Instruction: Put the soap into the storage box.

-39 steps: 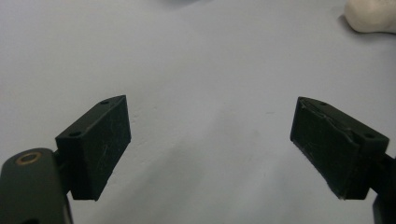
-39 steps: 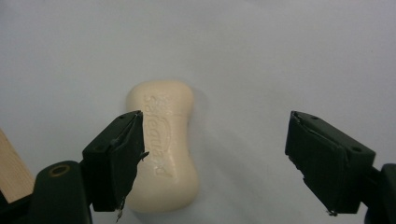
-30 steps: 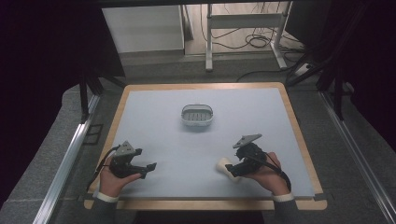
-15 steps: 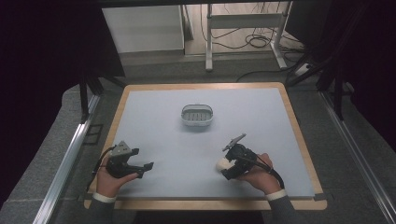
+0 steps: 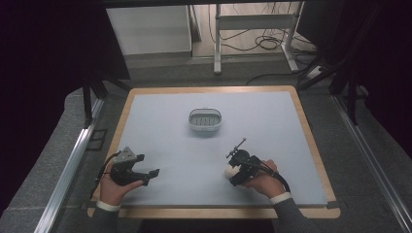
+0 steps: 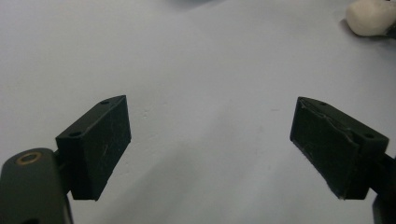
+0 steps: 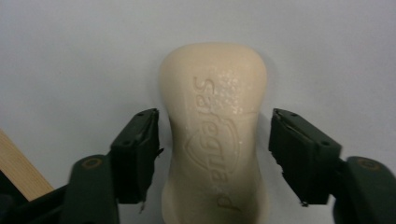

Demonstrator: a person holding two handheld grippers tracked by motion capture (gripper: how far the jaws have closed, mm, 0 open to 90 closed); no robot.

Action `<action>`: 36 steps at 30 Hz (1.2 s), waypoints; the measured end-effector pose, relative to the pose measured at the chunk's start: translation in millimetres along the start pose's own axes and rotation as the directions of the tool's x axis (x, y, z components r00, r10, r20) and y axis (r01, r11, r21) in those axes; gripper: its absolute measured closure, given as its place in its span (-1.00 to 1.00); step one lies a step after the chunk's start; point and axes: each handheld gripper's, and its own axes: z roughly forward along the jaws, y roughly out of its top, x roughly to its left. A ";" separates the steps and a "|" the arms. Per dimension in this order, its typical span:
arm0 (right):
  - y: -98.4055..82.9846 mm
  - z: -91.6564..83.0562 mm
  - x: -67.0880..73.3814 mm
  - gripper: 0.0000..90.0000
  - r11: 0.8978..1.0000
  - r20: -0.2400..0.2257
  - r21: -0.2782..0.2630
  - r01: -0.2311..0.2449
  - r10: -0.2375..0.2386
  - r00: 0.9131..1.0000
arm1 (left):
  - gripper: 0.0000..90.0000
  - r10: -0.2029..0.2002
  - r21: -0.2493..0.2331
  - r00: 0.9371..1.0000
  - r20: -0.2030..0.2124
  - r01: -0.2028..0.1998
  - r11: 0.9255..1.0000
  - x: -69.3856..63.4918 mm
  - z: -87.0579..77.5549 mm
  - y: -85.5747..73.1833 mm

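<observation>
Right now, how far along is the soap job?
Done: right gripper straddles the soap, jaws open on either side with small gaps. In hand: nothing gripped yet. Left: closing, lifting, probably carrying it to the empty dish. Left gripper is open, idle.

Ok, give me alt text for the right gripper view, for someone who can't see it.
A cream soap bar embossed "Safeguard" lies on the pale blue mat between the right gripper's open black jaws, with a gap on each side. A wooden table edge shows at lower left.
</observation>
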 end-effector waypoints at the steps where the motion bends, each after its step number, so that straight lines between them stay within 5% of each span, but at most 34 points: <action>1: 0.6 0.9 -1.0 -0.02 1.000 -0.001 0.005 0.002 -0.002 1.000 | -0.71 -0.002 -0.004 1.000 -0.001 0.002 1.000 0.3 -0.8 0.1; 14: 5.2 2.3 -1.9 0.10 0.998 -0.021 0.065 -0.006 0.007 1.000 | -0.71 -0.002 -0.005 1.000 -0.001 0.002 1.000 0.6 -1.3 0.1; 36: 13.5 -23.6 -14.3 0.10 1.000 -0.034 -0.014 0.005 -0.005 0.999 | -0.71 0.004 0.003 1.000 -0.002 -0.004 1.000 1.2 -0.9 0.0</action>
